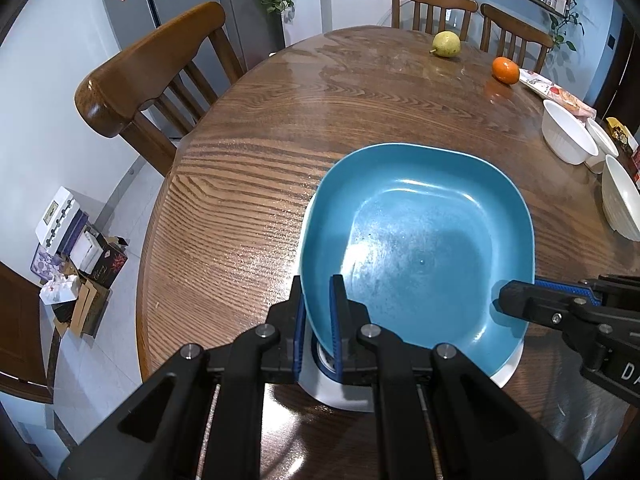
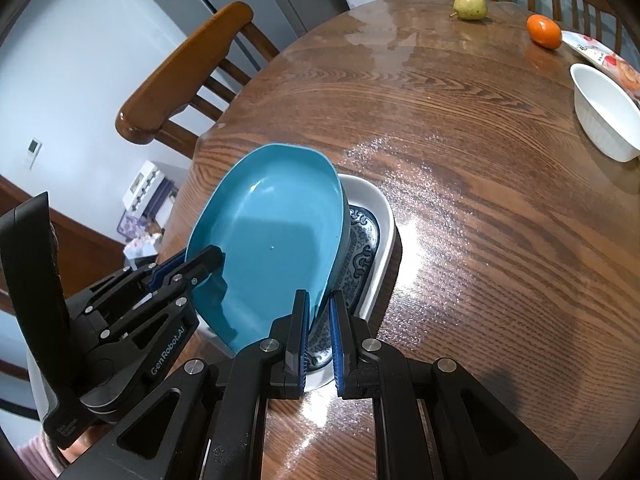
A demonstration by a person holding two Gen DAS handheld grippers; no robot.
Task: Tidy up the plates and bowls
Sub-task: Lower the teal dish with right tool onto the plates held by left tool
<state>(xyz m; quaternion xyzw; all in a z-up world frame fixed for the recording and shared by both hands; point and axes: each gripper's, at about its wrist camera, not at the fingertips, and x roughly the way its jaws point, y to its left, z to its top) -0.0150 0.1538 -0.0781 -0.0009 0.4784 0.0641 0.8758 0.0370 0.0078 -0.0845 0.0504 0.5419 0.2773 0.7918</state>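
A teal blue square plate (image 1: 420, 240) is held over a white dish with a blue pattern (image 2: 364, 248), whose white rim (image 1: 508, 372) shows beneath it. My left gripper (image 1: 318, 284) is shut on the plate's near left rim. My right gripper (image 2: 320, 296) is shut on the opposite rim. In the left wrist view the right gripper (image 1: 516, 292) reaches in from the right. In the right wrist view the blue plate (image 2: 272, 240) tilts up on its left, where the left gripper (image 2: 208, 258) pinches it. Whether the plate touches the dish I cannot tell.
Three white bowls (image 1: 568, 136) (image 1: 600, 140) (image 1: 620, 204) stand at the round wooden table's (image 1: 248, 200) right edge. A pear (image 1: 446, 44), an orange (image 1: 505, 70) and a snack packet (image 1: 560, 96) lie at the back. Wooden chairs (image 1: 152, 72) ring the table.
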